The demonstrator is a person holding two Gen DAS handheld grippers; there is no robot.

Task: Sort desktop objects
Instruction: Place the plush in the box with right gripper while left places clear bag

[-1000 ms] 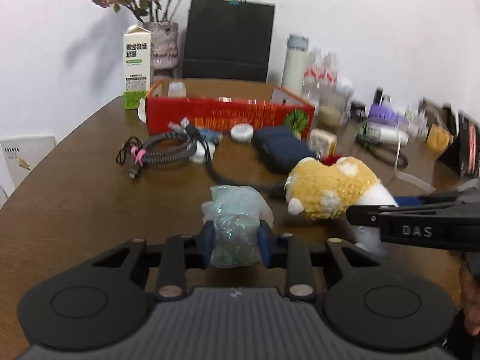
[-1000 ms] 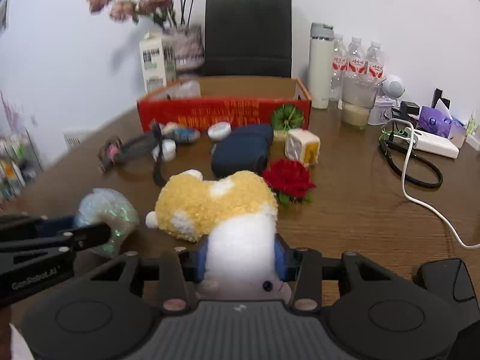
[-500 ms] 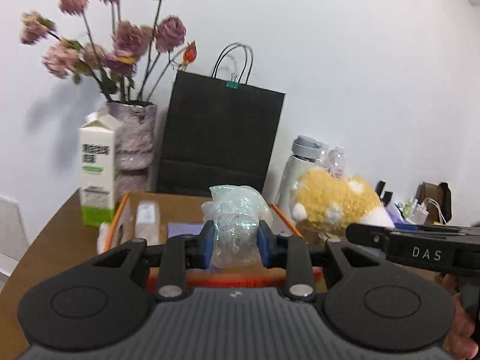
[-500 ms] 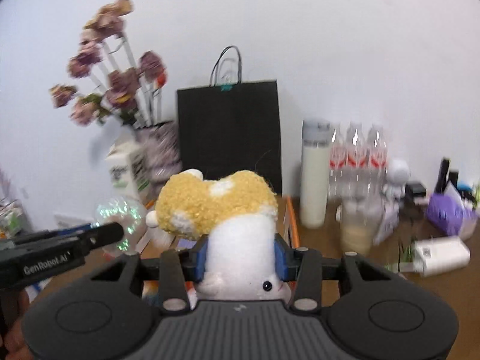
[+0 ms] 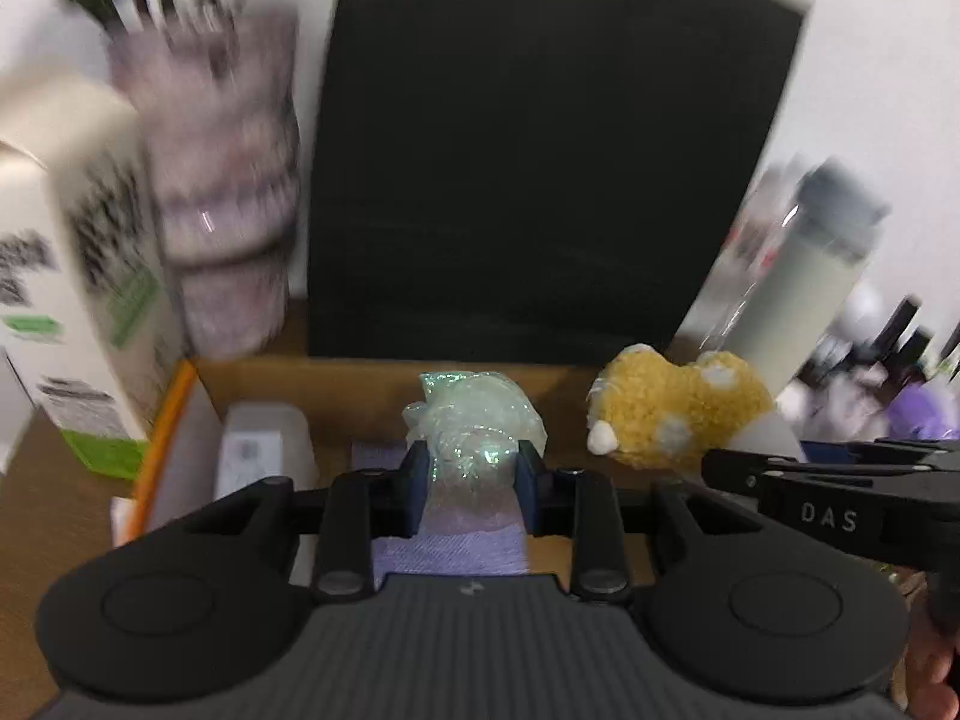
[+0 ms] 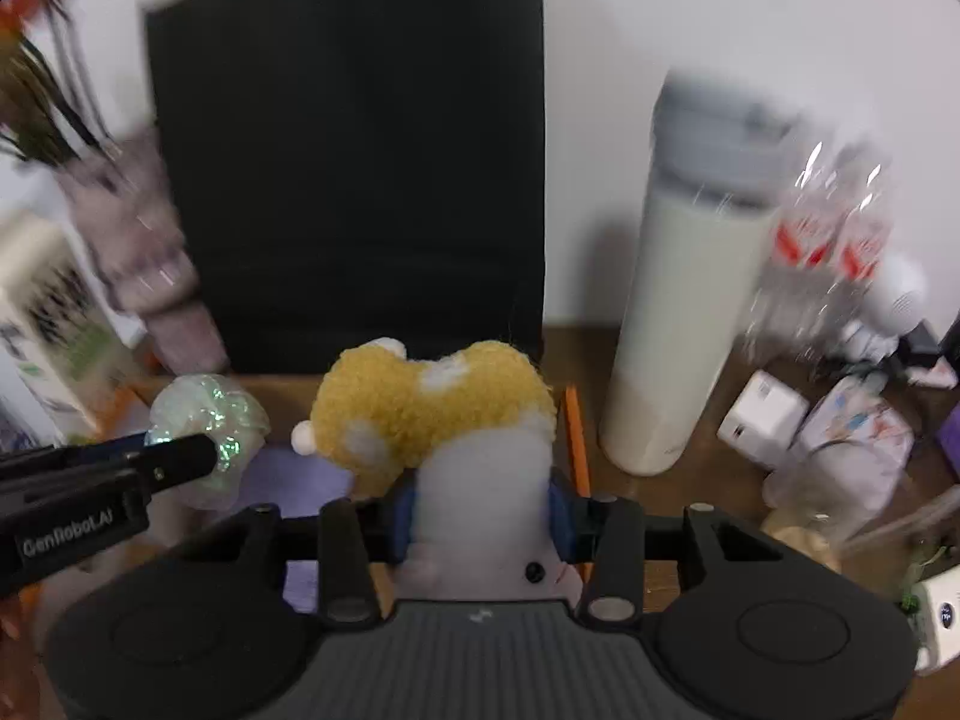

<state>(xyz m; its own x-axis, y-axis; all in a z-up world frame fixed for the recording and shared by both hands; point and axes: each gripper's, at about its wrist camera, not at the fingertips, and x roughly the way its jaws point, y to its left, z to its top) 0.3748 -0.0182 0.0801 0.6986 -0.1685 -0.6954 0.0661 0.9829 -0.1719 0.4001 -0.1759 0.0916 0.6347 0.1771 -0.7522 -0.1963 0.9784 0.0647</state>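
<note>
Both tongs are loaded and held above the open cardboard box (image 5: 198,396), whose orange rim shows on the left in the left wrist view and on the right, just beside the plush, in the right wrist view. The left tongs (image 5: 471,480) are clamped on a crumpled iridescent plastic bag (image 5: 474,420), which stands up out of the jaws. Directly below and ahead of it lies the box interior, holding a lilac cloth (image 5: 447,546) and a small white container (image 5: 264,450) to the left. The right tongs (image 6: 480,507) are clamped on the white end of a yellow-and-white plush toy (image 6: 432,414). Its long axis runs from the jaws forward and to the left, so the yellow part overhangs toward the left tongs, with the bag close by but apart from it. The deciding relation is vertical: the bag sits over the middle of the box, whereas the plush hangs near the right rim, with a tall white flask (image 6: 690,312) just outside that rim on the worktop (image 6: 690,510). Judged from this, the left tongs are better placed to release. The plush probably needs shifting leftward so that it does not land on the rim. A black paper bag (image 5: 540,150) stands behind the box. Both views are motion-blurred, so the height above the box floor cannot be told.
</note>
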